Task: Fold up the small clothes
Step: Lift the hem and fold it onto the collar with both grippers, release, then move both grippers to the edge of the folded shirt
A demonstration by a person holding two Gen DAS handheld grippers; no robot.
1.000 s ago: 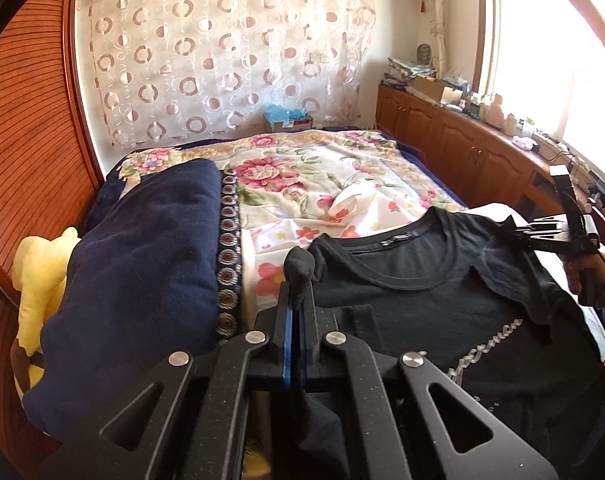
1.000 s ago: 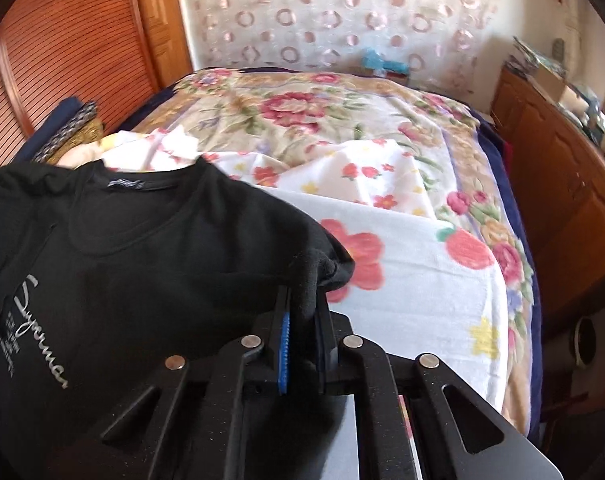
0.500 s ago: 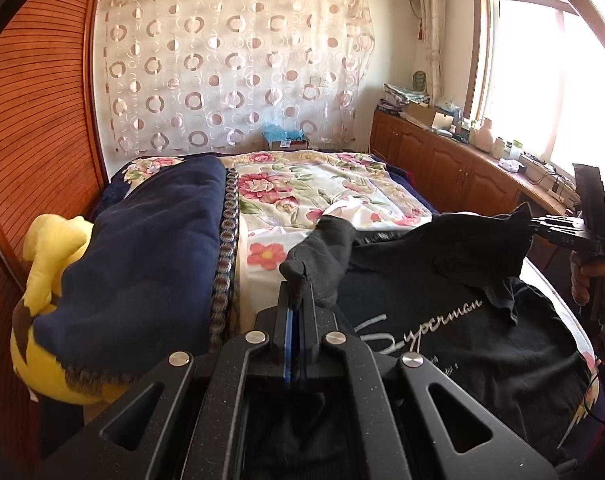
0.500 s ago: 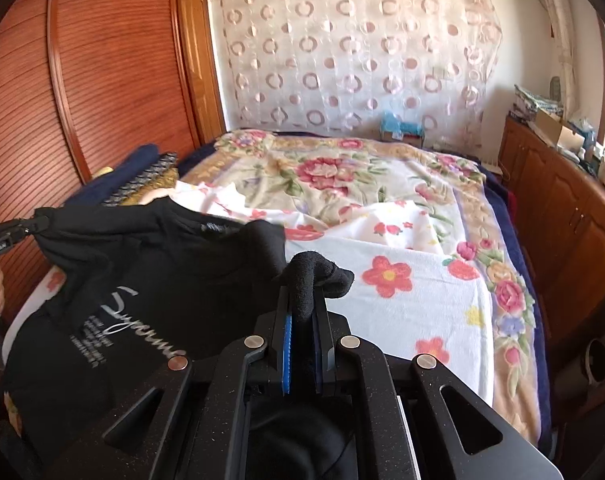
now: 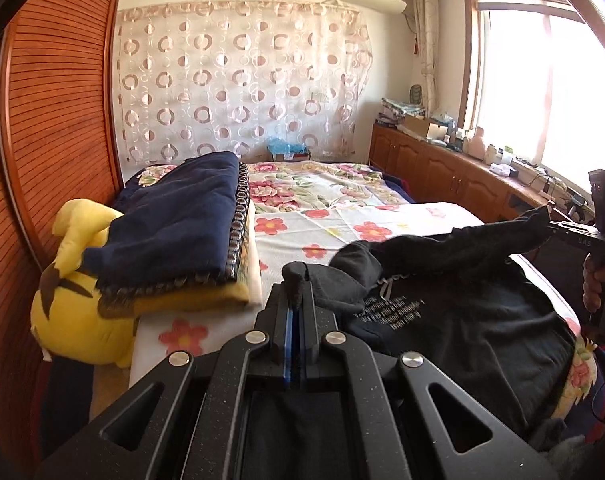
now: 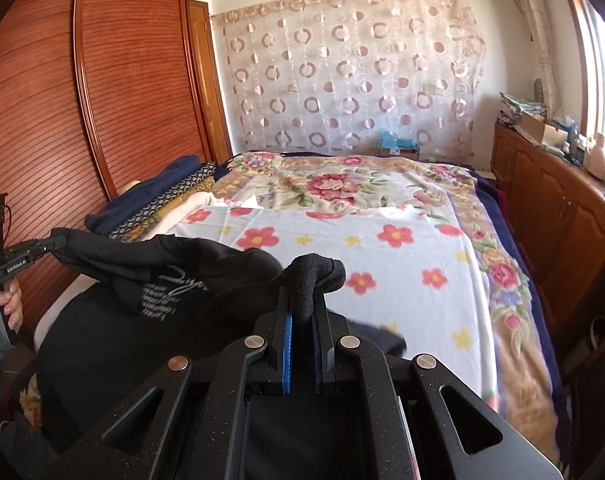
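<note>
A black T-shirt (image 5: 454, 320) with grey lettering lies at the near end of the flowered bed, its upper part lifted and doubled back toward me; it also shows in the right wrist view (image 6: 142, 320). My left gripper (image 5: 295, 300) is shut on one bunched shoulder corner of the shirt. My right gripper (image 6: 302, 312) is shut on the other corner, a thick wad between its pads. Each gripper shows in the other's view, the right one (image 5: 558, 226) and the left one (image 6: 48, 244), holding the fabric stretched between them above the bed.
A white flowered sheet (image 6: 402, 264) covers the bed. A folded navy blanket (image 5: 178, 228) on a yellow plush toy (image 5: 70, 304) lies along the left, by the wooden wardrobe (image 6: 62, 100). Wooden cabinets (image 5: 442, 172) with clutter run along the right under the window.
Both grippers have pulled back toward me and risen with the shirt's shoulders, folding the top of the shirt over its lower part. The lettering now sits nearer the fold.
</note>
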